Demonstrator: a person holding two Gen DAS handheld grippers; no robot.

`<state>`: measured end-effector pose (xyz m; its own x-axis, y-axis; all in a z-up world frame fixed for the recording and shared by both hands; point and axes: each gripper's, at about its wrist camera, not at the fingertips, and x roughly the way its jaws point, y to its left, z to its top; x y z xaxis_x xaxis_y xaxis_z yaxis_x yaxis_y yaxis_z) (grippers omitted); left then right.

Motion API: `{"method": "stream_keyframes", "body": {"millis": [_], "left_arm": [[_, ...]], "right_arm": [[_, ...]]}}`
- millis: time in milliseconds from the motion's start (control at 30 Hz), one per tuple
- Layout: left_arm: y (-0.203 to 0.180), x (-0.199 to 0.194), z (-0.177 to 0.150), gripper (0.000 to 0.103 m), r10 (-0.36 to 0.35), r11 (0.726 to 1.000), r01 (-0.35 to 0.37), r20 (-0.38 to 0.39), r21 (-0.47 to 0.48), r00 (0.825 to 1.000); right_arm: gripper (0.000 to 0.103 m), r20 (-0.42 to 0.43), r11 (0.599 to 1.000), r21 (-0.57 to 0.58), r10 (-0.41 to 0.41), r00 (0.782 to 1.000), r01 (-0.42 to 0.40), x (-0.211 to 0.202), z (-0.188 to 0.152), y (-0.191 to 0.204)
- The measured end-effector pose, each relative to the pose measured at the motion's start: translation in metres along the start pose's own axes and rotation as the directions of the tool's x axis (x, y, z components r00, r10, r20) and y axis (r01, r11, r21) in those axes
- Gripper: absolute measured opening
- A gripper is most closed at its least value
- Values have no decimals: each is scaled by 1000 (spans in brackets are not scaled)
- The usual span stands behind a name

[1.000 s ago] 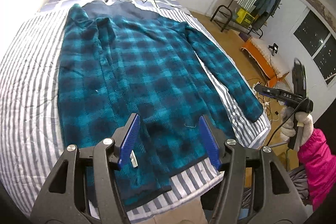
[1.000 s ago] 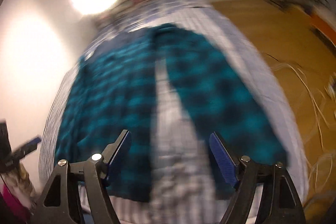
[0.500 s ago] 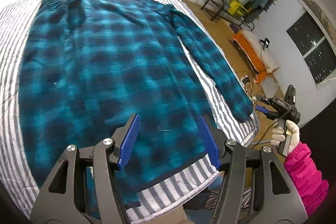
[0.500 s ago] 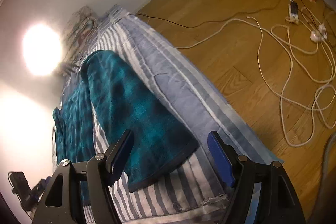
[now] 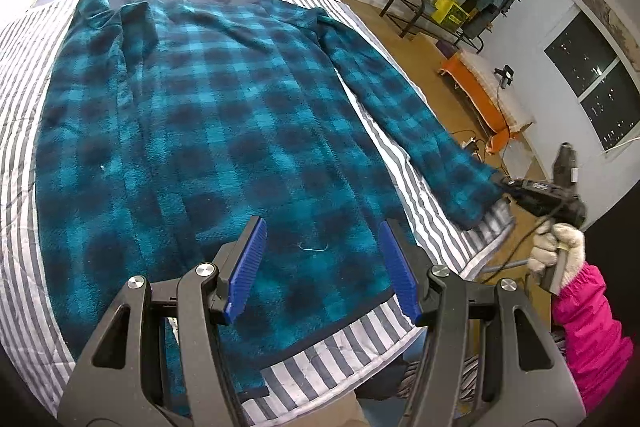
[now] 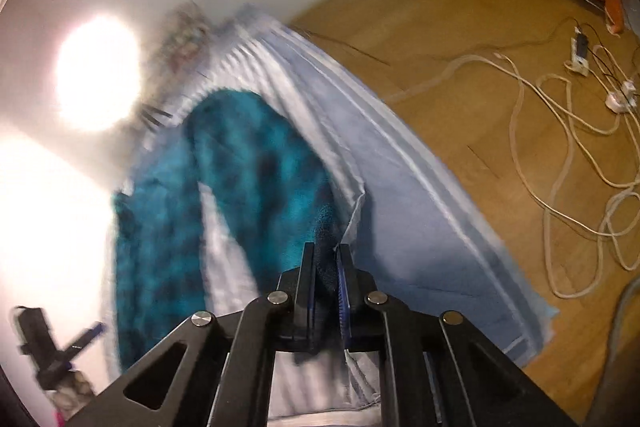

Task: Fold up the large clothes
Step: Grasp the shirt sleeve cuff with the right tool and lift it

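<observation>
Bedroom with a wood floor (image 6: 440, 27), striped bed (image 5: 24, 131) filling most of it. Teal plaid shirt (image 5: 208, 131) lies flat on the bed, sleeve (image 5: 404, 115) stretched toward the bed's edge. Left gripper (image 5: 322, 267) hovers over the hem, jaws apart, nothing in them. Right gripper (image 6: 327, 271) just snapped closed, pinching the cuff (image 6: 322, 223) at the bed's edge.
</observation>
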<state>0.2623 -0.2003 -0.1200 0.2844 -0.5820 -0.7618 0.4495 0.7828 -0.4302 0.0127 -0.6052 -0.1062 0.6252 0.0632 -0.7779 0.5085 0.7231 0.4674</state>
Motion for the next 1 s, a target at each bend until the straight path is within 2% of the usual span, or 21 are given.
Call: {"method": "stream_keyframes", "body": {"millis": [133, 200, 367, 433, 533, 633, 733, 800, 867, 1000], "left_arm": [[3, -5, -1, 60, 3, 1000, -3, 11, -6, 1000], [4, -8, -1, 60, 5, 1000, -4, 20, -5, 1000], [12, -18, -1, 60, 16, 1000, -15, 39, -26, 999], [16, -21, -1, 60, 19, 999, -17, 45, -35, 999], [21, -27, -2, 60, 22, 999, -19, 52, -46, 998], [22, -31, -3, 60, 24, 999, -22, 57, -47, 998], [20, -33, -3, 60, 20, 999, -18, 60, -44, 998], [17, -31, -3, 60, 17, 999, -14, 58, -38, 998], [11, -28, -3, 60, 13, 1000, -12, 51, -24, 999], [1, -19, -5, 60, 13, 1000, -13, 34, -2, 999]], "right_arm": [[6, 60, 992, -111, 63, 996, -56, -23, -7, 51], [6, 76, 979, -196, 63, 995, -47, -25, -13, 80], [6, 23, 926, -367, 106, 994, -90, -14, -36, 147], [6, 23, 898, -438, 65, 998, -49, -9, -46, 163], [6, 38, 899, -438, 1, 999, 15, -5, -44, 149], [6, 48, 942, -327, -60, 997, 73, -6, -30, 105], [6, 65, 955, -230, -177, 982, 187, -11, -16, 47], [6, 38, 966, -167, -192, 981, 196, -9, -10, 18], [6, 25, 960, -158, -231, 973, 233, -2, -6, 3], [6, 18, 902, -252, -357, 934, 350, 20, -7, -2]]}}
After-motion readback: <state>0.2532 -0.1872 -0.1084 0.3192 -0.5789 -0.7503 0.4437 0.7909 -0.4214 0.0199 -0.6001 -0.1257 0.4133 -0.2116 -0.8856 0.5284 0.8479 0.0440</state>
